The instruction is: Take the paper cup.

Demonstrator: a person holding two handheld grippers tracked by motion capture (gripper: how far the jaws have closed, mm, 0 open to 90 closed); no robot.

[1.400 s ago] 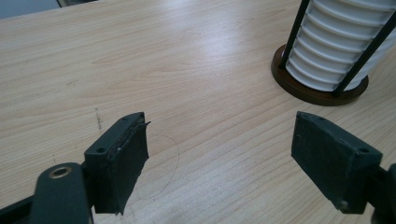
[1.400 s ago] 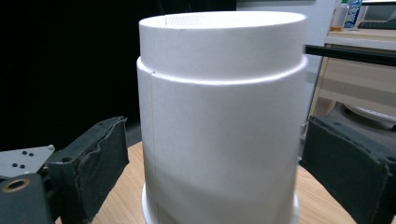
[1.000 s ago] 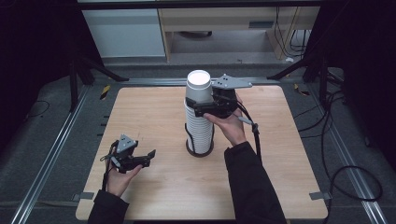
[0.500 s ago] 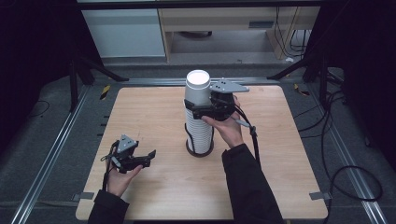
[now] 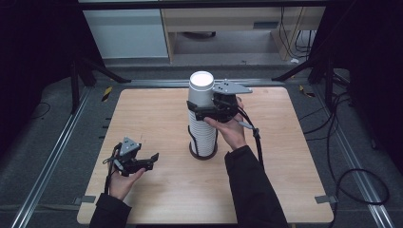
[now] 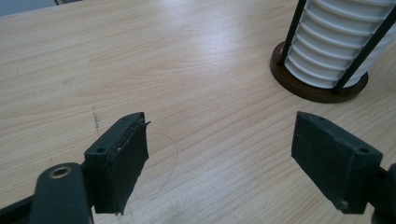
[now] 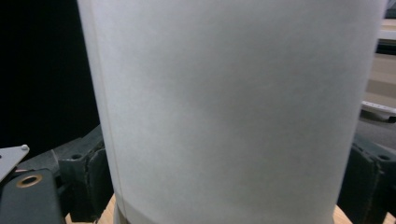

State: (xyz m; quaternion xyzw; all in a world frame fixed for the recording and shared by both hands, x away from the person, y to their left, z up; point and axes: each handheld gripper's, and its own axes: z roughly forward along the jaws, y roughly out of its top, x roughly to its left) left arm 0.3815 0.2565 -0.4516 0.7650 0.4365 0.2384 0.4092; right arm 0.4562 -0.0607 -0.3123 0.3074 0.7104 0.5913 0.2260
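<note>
At frame centre, the right gripper [image 5: 202, 110] clasps the top cup [image 5: 199, 89] of a white cup stack [image 5: 202, 135] on the bench [image 5: 285, 156]; lower left, the left gripper [image 5: 151, 159] rests with jaws apart

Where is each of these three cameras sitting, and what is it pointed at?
High view: above the table's near edge, looking forward and down; both forearms and grippers show.
Left gripper view: on the left gripper, looking along its open jaws over the tabletop toward the cup stack's base.
Right gripper view: on the right gripper, jaws on either side of the top cup.
All three show the cup stack.
</note>
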